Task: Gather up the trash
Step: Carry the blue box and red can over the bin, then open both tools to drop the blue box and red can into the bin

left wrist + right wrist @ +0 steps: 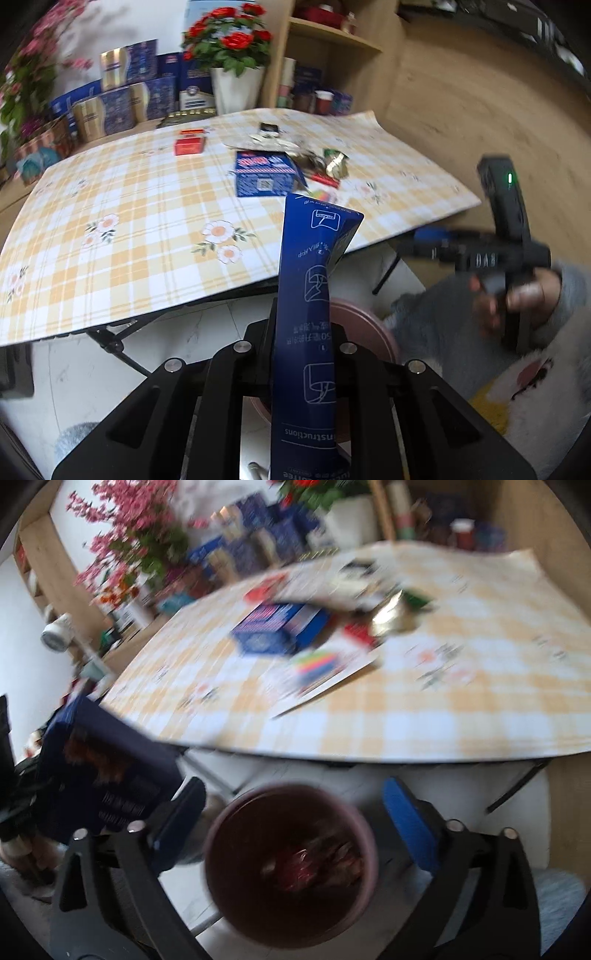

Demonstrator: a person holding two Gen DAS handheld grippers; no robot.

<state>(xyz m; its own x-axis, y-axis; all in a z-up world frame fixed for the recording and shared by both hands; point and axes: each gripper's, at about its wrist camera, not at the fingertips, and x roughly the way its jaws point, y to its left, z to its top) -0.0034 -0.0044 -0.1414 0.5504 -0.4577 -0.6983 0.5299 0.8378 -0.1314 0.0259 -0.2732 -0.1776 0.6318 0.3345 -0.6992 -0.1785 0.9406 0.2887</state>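
**A:** What could go wrong from this point?

**B:** The flattened blue carton (308,332) stands tall and floppy above the left gripper (295,373), pinched only at its lower part. The round pinkish bin (291,864) sits on the floor below the table (110,229) edge, and in the left view only a sliver of its rim shows behind the carton. If the carton is let go before it is over the opening, my guess is it lands on the floor tiles or catches on the rim and tips out. Both views are smeared by motion, so aim is hard to judge. The two grippers are also close together; they could knock each other over the bin.

**A:** How do the fingers stand?

**B:** The left fingers are closed tight on the carton, which rises between them. The right gripper (295,812) is spread wide; its blue-padded fingers (410,819) sit either side of the bin's mouth with nothing between them. It hangs directly over the bin, which already holds crumpled wrappers at the bottom.

**A:** Where is the remaining trash?

**B:** On the checked tablecloth: a blue box (264,175), a small red box (189,145), a shiny gold-green wrapper (336,164), a colourful card (325,672), and crumpled bits behind them. All are well apart from both grippers. Potted red flowers (229,37) and stacked boxes stand beyond the table.
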